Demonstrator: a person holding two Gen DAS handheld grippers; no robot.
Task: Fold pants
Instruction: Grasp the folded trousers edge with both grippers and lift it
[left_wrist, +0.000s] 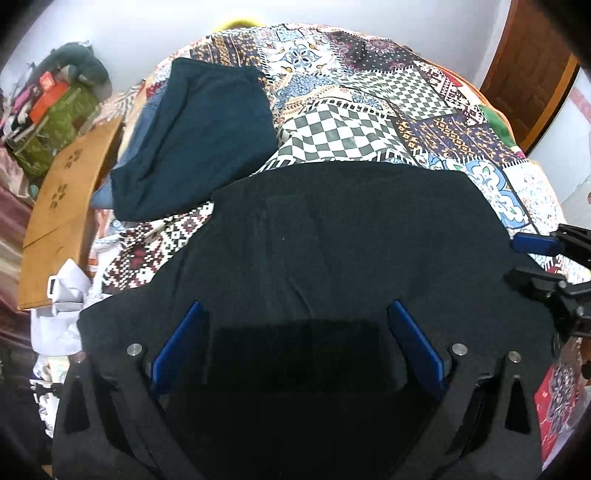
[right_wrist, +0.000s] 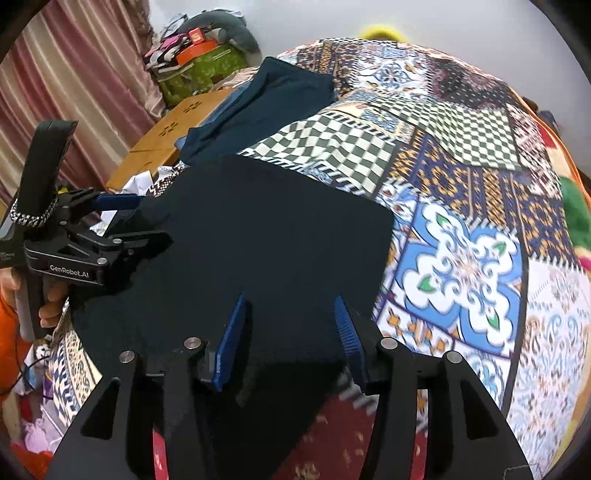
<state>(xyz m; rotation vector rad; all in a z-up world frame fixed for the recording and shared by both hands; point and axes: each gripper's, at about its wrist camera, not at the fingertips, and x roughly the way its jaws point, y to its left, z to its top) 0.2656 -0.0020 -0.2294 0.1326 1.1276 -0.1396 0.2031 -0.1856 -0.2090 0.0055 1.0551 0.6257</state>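
Observation:
Black pants (left_wrist: 332, 240) lie spread flat on the patterned bedspread (left_wrist: 369, 110); they also show in the right wrist view (right_wrist: 258, 240). My left gripper (left_wrist: 295, 306) is open, its blue pads wide apart just above the near edge of the pants, nothing between them. My right gripper (right_wrist: 290, 299) is open over the near right part of the pants, empty. The right gripper shows at the right edge of the left wrist view (left_wrist: 524, 258). The left gripper shows at the left of the right wrist view (right_wrist: 147, 218), over the pants' left edge.
A dark teal garment (left_wrist: 195, 136) on a blue one lies folded at the far left of the bed. A brown wooden board (left_wrist: 62, 206) and white cloth (left_wrist: 62, 306) sit at the left edge. A green box (right_wrist: 199, 70) with clutter stands by the pink curtain (right_wrist: 74, 74).

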